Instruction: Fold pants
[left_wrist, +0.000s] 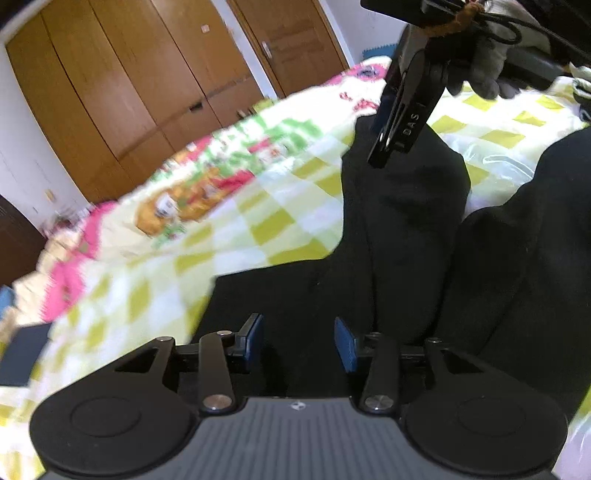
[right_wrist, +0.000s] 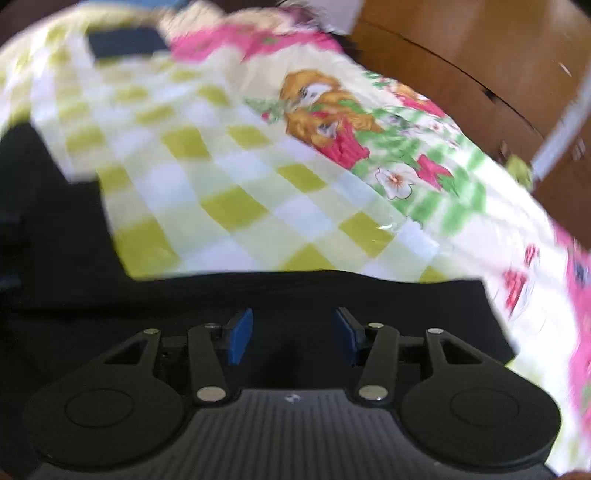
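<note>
The black pants (left_wrist: 406, 229) lie on a bed under a checked bedspread (left_wrist: 280, 221) with cartoon prints. In the left wrist view the cloth fills the area from 6 to 3 o'clock. The left gripper (left_wrist: 299, 341) has its jaws wide apart above the dark cloth and holds nothing. The right gripper (left_wrist: 384, 151) comes in at 1 o'clock, tip near the pants. In its own view, the right gripper (right_wrist: 293, 334) is wide apart too, empty, with the pants (right_wrist: 258, 295) just beneath. A wooden wardrobe (left_wrist: 129, 92) stands behind the bed.

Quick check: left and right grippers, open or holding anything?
Left gripper: open, holding nothing, over the black fabric pants.
Right gripper: open, holding nothing.
</note>
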